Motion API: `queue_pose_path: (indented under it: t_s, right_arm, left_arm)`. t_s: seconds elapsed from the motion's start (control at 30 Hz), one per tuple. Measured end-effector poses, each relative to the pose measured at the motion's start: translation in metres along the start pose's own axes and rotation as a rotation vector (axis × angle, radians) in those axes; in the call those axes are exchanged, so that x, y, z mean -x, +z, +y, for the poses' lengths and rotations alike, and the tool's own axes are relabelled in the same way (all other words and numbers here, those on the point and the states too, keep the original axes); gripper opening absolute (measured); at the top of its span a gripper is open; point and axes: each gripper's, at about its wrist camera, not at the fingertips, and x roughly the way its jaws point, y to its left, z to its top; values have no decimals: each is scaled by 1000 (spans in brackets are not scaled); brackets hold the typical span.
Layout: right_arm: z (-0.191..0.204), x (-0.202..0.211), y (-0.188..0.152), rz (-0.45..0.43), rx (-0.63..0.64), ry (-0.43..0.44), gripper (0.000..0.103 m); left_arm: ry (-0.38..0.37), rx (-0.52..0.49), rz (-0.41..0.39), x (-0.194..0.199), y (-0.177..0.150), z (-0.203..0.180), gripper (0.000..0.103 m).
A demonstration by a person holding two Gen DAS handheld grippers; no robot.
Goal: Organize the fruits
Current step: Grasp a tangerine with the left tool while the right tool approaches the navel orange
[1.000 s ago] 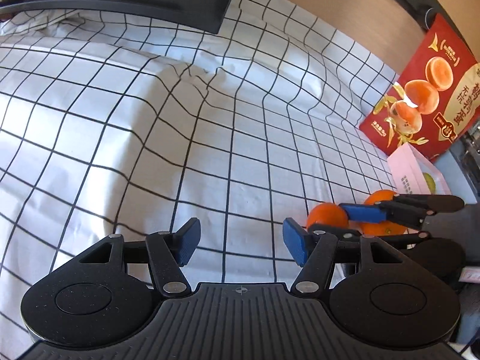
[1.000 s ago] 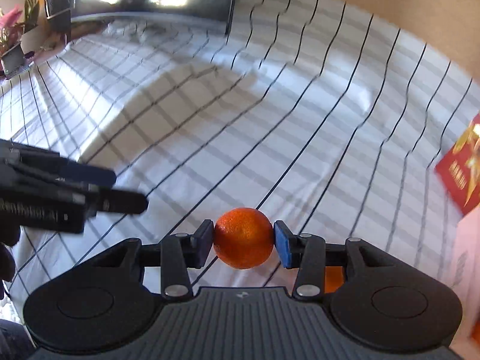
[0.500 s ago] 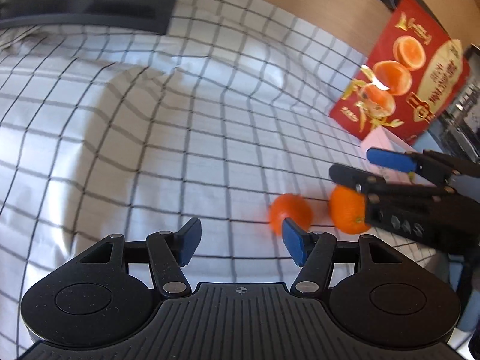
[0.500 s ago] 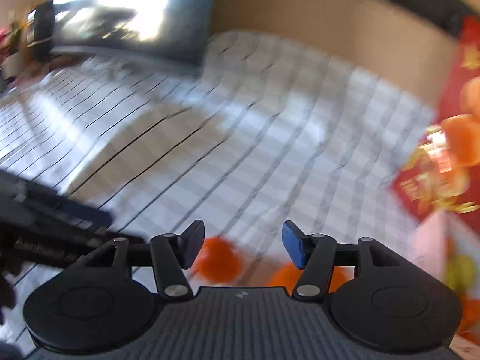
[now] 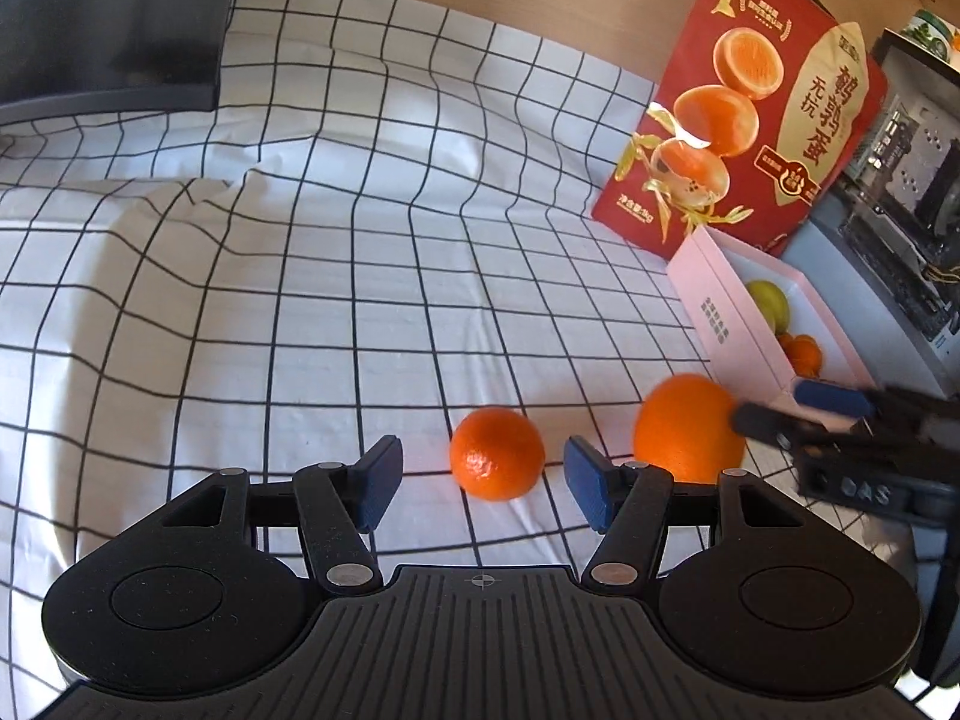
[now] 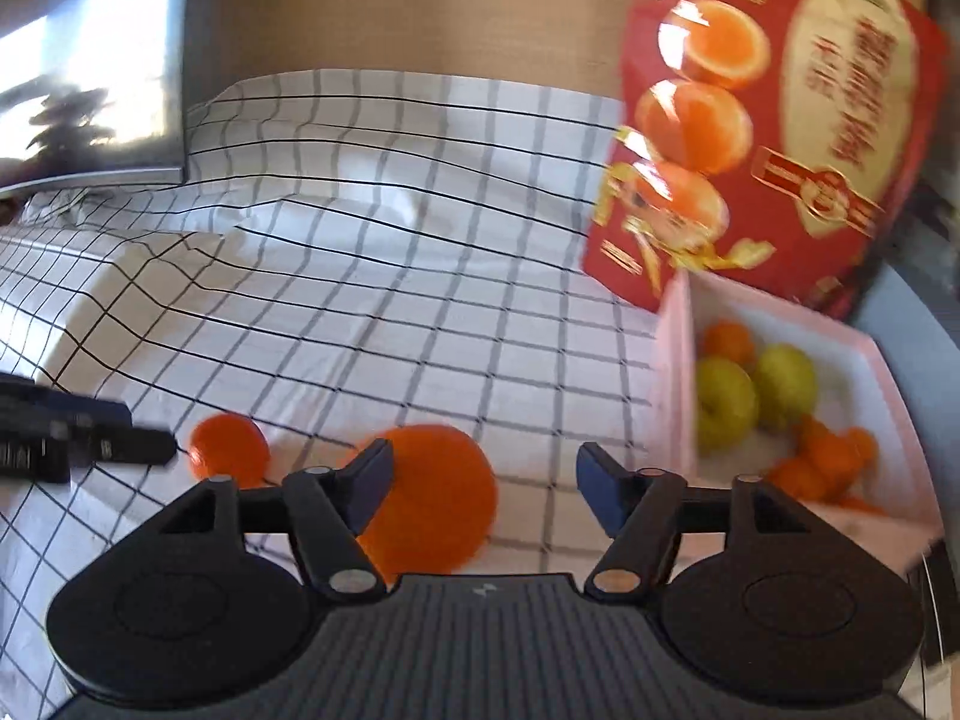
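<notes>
A small orange (image 5: 497, 453) lies on the checked cloth just ahead of my left gripper (image 5: 480, 483), which is open and holds nothing. A bigger orange (image 5: 687, 429) rests to its right, beside the tips of my right gripper (image 5: 780, 405). In the right wrist view the right gripper (image 6: 486, 486) has its jaws opening. The bigger orange (image 6: 438, 498) sits loose on the cloth by its left finger, and no pad presses on it. The small orange (image 6: 231, 450) lies further left, by the left gripper (image 6: 90, 438). A pink box (image 6: 675, 372) at the right holds green fruits (image 6: 723, 405) and several oranges.
A red printed bag (image 5: 750, 108) stands upright behind the pink box (image 5: 714, 312). A dark monitor (image 5: 108, 24) sits at the back left on the wrinkled cloth (image 5: 300, 240). Computer hardware (image 5: 900, 210) stands along the right edge.
My right gripper let go of the orange it held and swung right, bringing the pink box into its view. The left gripper moved right, so the small orange now lies ahead of its fingers.
</notes>
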Motion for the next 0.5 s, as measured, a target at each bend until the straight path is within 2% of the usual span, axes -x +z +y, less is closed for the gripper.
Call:
queue_pose_path:
  t_s: [0.23,0.5]
  right_arm:
    - [-30,16,-25,27,-115,-15,71]
    - [-38,19,-30,34,-142,-19,71]
  left_arm:
    - [13,-118,24,-9,-5,-21,65]
    - [61,-148,59,-38,3,-27,65]
